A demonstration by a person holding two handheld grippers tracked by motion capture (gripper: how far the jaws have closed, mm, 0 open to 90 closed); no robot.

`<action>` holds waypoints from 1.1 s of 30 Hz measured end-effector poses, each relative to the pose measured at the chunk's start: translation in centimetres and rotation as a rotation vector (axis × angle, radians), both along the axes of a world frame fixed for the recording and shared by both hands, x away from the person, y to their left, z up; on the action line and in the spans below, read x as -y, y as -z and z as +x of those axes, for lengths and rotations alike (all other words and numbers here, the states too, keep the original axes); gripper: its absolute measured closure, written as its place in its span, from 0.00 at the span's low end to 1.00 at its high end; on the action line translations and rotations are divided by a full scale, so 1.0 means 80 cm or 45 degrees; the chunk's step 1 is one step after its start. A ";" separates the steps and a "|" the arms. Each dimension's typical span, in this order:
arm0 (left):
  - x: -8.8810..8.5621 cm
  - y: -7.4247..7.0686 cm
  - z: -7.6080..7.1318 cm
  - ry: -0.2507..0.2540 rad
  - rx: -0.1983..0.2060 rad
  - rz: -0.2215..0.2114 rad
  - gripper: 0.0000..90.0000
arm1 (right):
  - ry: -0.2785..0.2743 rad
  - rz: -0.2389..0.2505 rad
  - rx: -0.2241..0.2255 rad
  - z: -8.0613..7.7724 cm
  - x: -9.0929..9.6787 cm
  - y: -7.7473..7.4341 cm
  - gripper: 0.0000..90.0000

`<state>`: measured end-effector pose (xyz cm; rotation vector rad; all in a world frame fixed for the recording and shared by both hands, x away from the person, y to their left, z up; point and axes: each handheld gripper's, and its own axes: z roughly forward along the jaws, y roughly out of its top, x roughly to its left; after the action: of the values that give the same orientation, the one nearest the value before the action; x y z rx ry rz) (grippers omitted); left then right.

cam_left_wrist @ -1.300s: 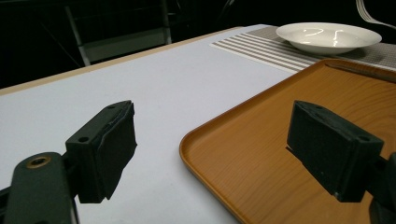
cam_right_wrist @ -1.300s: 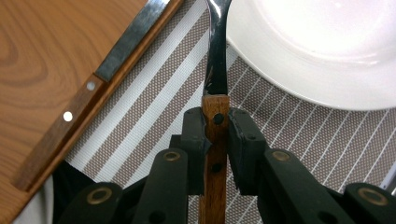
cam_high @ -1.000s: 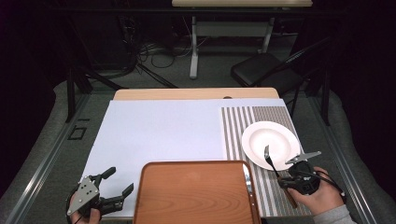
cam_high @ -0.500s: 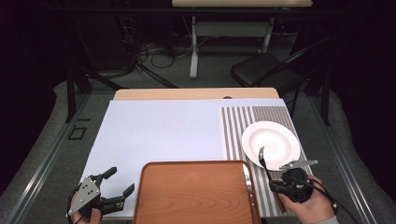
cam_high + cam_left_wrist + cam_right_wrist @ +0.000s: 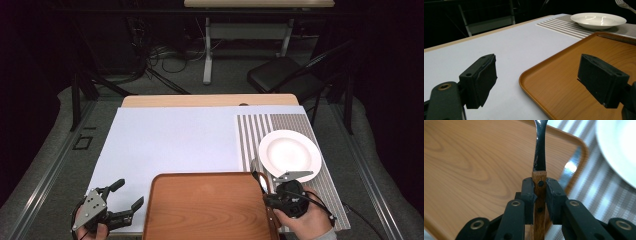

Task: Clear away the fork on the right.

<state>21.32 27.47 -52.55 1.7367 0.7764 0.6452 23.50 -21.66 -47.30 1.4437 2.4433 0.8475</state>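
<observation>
While the right gripper's [image 5: 539, 195] fingers [image 5: 527, 195] clamped the fork's [image 5: 539, 157] wooden handle, its metal end ahead of them over the tray's [image 5: 210, 210] corner, and the left gripper's [image 5: 544, 80] fingers stood apart, a slack grip could have let it pivot and drop.

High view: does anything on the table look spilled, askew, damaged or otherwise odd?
Nothing stands out. The white plate sits empty and level on the striped placemat, the wooden tray lies bare and square to the table edge, and the right tongs grip a wooden-handled fork straight.
</observation>
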 end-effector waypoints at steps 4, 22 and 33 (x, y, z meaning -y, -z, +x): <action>-0.001 -0.001 -0.001 0.001 0.003 0.003 0.17 | -0.034 0.009 -0.001 0.001 -0.018 0.005 0.86; -0.002 -0.001 -0.001 0.000 0.002 -0.002 0.17 | -0.069 -0.001 -0.109 0.002 -0.040 0.027 0.86; -0.003 -0.001 -0.001 -0.005 0.001 -0.004 0.17 | -0.019 0.017 -0.198 0.009 -0.039 0.047 0.86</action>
<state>21.26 27.68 -52.50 1.7326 0.7797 0.6473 24.25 -18.54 -51.10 1.5522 2.5675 0.7833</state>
